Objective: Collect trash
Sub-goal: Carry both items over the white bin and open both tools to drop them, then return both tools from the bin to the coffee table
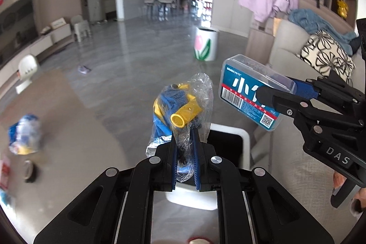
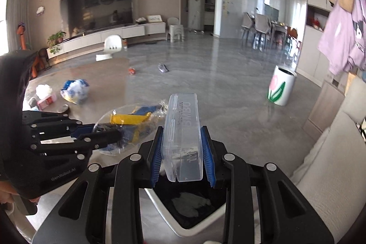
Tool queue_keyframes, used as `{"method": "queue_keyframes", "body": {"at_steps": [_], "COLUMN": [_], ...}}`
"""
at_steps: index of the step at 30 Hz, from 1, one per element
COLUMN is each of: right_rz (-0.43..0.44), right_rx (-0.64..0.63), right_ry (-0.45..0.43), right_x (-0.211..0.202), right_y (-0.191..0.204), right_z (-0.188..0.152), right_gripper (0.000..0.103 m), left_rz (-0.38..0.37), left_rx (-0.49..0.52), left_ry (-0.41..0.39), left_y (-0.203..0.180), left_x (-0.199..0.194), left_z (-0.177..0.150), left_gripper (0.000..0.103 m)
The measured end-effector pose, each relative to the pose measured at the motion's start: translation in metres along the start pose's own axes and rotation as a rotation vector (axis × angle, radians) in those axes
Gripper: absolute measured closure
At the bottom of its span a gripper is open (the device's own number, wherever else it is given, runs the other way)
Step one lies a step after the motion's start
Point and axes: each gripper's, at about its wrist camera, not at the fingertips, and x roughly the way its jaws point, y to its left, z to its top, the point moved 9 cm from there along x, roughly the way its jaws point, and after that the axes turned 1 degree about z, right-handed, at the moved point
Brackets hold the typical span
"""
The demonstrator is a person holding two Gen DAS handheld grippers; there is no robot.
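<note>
The white-rimmed trash bin, lined in black, sits directly below both grippers, beside the pale sofa; some pale crumpled material already lies in it.

Over it, the right gripper pinches a clear plastic box by its two long sides, the blue pads pressed against the walls, jaws partly spread to the box's width. In the right wrist view the box's long axis runs straight out from the gripper, away from the camera, with embossed "BMBO" lettering readable along its face. In the left wrist view the same clear plastic box shows a blue label with "BMBO" in small white print, large white Chinese characters, a red strip, a barcode and a QR code; there it tilts, with its far end up and to the left.

The left gripper has its jaws almost pressed together, nipping the crinkled neck of a clear plastic bag. Inside are blue and yellow pieces, one a yellow tube with its open end facing the camera. The bag stands up and away from the fingers; in the right wrist view its length lies pointing right, towards the box.

More litter, including a blue-and-clear bundle and a pink box, lies well apart on the brown surface to the left.
</note>
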Motion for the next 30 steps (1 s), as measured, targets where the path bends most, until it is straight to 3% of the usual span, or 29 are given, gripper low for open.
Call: {"method": "queue_keyframes", "body": {"at_steps": [11,13,14,15,16,26,30], "right_rz": [-0.046,-0.053,-0.056,-0.058,-0.061,-0.053,-0.032], "right_rx": [0.055,0.059,0.060,0.060,0.063,0.079,0.075], "right_ry": [0.046,0.052,0.054,0.056,0.055,0.065,0.059], "right_x": [0.018,0.022,0.023,0.024,0.025,0.029,0.035], "right_y": [-0.053,-0.057,-0.058,-0.060,-0.062,-0.065,-0.057], "right_z": [-0.029,-0.032,-0.033,-0.033,-0.034,-0.036,-0.033], "right_gripper": [0.070,0.070,0.070,0.070,0.070,0.070,0.070], "left_rz": [-0.073,-0.095,-0.102,-0.101,-0.075,-0.013,0.049], "left_rx": [0.075,0.084,0.083,0.079,0.074,0.098,0.106], "left_ry": [0.084,0.143,0.169,0.210,0.232,0.214,0.185], "left_y": [-0.045,-0.052,-0.053,-0.054,-0.052,-0.049,-0.031], "left_x": [0.061,0.078,0.084,0.092,0.098,0.106,0.092], "left_z": [0.001,-0.004,-0.007,-0.011,-0.015,-0.011,-0.002], "left_gripper": [0.092,0.087,0.066,0.021,0.004,0.005,0.005]}}
